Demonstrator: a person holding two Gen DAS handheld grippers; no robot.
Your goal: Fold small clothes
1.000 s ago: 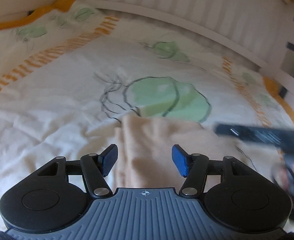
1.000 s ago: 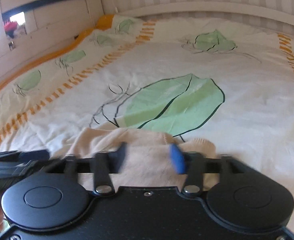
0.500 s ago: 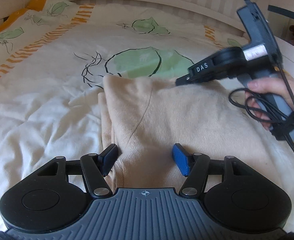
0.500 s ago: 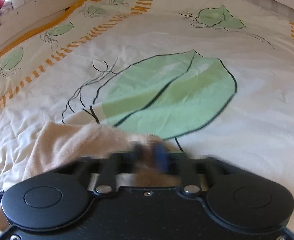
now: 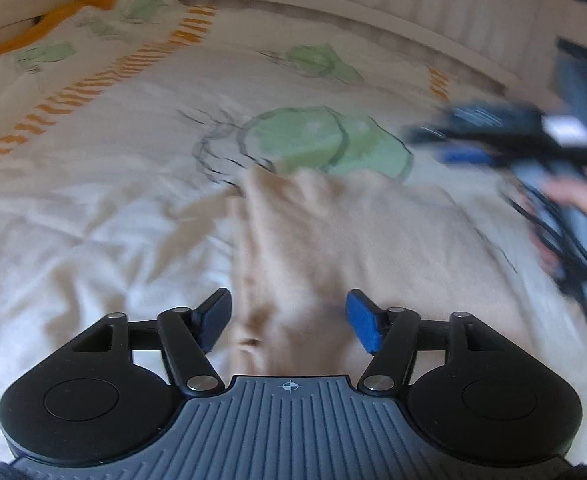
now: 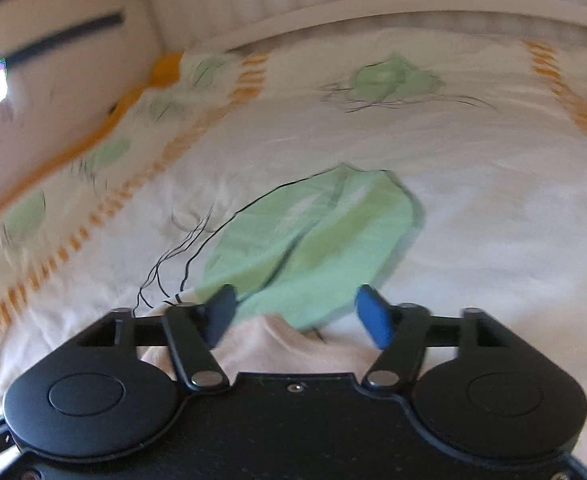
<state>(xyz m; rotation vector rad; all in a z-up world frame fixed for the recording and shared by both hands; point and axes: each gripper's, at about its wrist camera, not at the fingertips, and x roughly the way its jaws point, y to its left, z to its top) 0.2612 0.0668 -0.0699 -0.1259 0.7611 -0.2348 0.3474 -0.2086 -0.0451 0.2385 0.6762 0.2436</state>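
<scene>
**Two open grippers, one fold just laid down**

Both of my grippers are released right now. The right gripper (image 6: 295, 312) has just been opening, and nothing sits between its blue pads; only the top edge of the beige knit garment (image 6: 293, 344) shows below them, lying on the leaf-print bedspread (image 6: 473, 220). The left gripper (image 5: 289, 320) has also just been widening, its pads standing either side of the garment's (image 5: 333, 240) doubled left edge without pressing on it.

From the left wrist view the garment lies flat in the middle of the bedspread (image 5: 93, 220), folded over along its left side. I see my right gripper (image 5: 505, 136) off to the right, hand (image 5: 573, 204) on its handle, though that part is badly smeared, so I can't say exactly how clear of the cloth it is.

To do this step well, I judge I should draw the right gripper clear so a pad does not snag the knit and drag the fold open. Then I'd pick the next grab point on a corner through both layers, so the layers travel together.
</scene>
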